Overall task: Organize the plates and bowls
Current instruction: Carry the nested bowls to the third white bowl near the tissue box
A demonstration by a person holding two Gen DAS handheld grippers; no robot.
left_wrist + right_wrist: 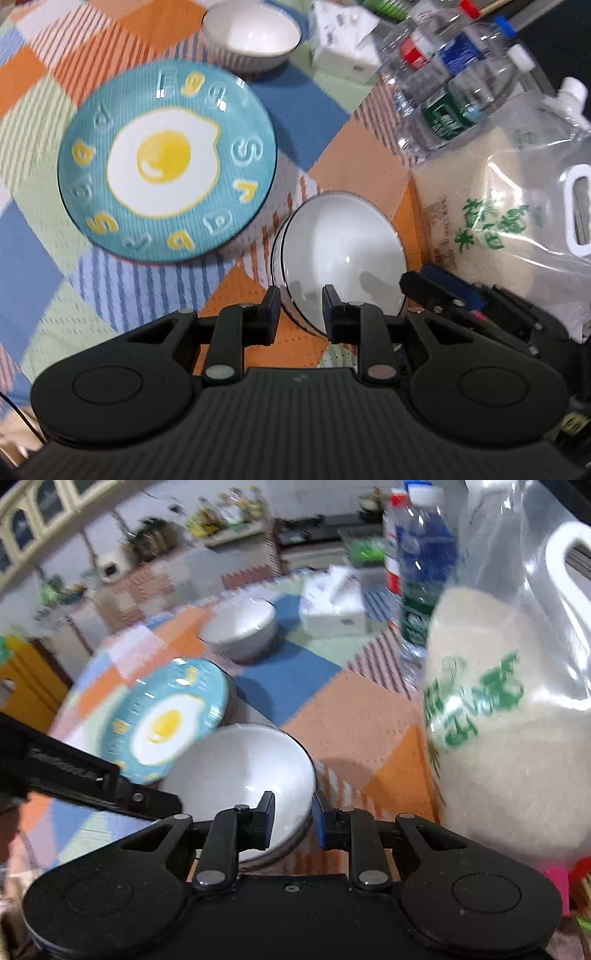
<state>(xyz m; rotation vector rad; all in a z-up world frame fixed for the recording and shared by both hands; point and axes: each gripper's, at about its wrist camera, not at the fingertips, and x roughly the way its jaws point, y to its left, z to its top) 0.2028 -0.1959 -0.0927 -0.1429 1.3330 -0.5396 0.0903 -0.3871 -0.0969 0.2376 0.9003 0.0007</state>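
Altogether — two white bowls (343,251), one egg plate (166,162), four bottles (450,88).

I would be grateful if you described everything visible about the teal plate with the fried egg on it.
The teal plate is round and glossy, seemingly glazed ceramic, with fine ribbed lines. A fried egg, white with a yellow yolk, fills its centre; raised letters, some yellow and some pale, ring the rim. It holds nothing and looks raised above the patchwork tablecloth, perhaps resting on something beneath. It sits between two white bowls, and neither gripper touches it.
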